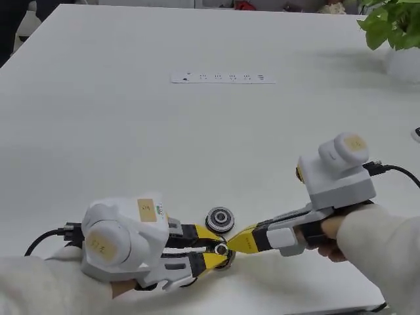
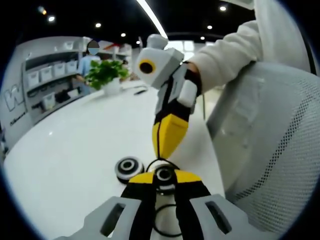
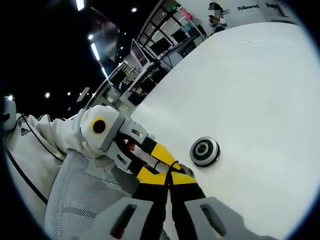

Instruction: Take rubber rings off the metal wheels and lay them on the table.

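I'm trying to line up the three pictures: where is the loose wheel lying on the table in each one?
Head view: the loose wheel lies low centre, just beyond the yellow jaws.
Left gripper view: low, left of the jaws.
Right gripper view: right of centre, beside the jaws.
Shared landmark: the held wheel clamped between the jaws.

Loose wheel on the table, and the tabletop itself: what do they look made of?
Loose wheel: silvery concentric rings with glints, likely bare metal; the dull black band around its rim looks like rubber. Table: smooth white top with a faint sheen, perhaps laminate or coated board; which one is unclear.
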Demonstrator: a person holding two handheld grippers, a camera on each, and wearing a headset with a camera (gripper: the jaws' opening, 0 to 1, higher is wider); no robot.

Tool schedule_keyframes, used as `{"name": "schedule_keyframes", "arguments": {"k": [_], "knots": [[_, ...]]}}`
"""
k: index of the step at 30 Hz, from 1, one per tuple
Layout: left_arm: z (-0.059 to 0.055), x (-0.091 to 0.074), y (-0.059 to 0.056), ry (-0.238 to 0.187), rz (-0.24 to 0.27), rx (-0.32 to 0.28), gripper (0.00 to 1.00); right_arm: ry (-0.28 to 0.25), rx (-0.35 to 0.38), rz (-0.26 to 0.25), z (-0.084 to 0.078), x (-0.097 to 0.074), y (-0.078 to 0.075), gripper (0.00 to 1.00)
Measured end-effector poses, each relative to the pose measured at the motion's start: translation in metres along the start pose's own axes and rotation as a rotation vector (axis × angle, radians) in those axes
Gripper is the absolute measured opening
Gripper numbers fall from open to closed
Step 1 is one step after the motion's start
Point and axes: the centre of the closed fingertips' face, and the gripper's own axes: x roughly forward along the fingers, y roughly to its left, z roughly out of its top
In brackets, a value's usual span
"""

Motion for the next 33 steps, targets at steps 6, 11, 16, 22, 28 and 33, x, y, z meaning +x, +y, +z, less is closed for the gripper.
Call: {"name": "schedule_keyframes", "arguments": {"k": [6,11,16,22,28,33], "knots": [[0.0,0.0,0.0,-0.001,0.001,-0.008,0.14,0.021,-0.001,-0.021,-0.006,0.002,-0.005,0.0],[0.0,0.0,0.0,-0.007,-0.005,-0.036,0.14,0.032,-0.002,-0.031,-0.009,0.002,-0.006,0.0],[0.0,-0.001,0.0,0.004,-0.019,-0.052,0.15,0.042,0.001,-0.04,-0.01,0.003,-0.009,0.0],[0.009,-0.007,0.0,-0.004,-0.045,-0.055,0.21,0.042,0.008,-0.046,-0.01,0.003,-0.01,0.0],[0.028,-0.02,0.0,-0.05,-0.071,-0.067,0.34,0.052,0.004,-0.052,-0.012,0.002,-0.011,0.0],[0.039,-0.031,0.004,-0.065,-0.074,-0.089,0.39,0.05,0.002,-0.044,-0.012,0.003,-0.008,0.0]]}}
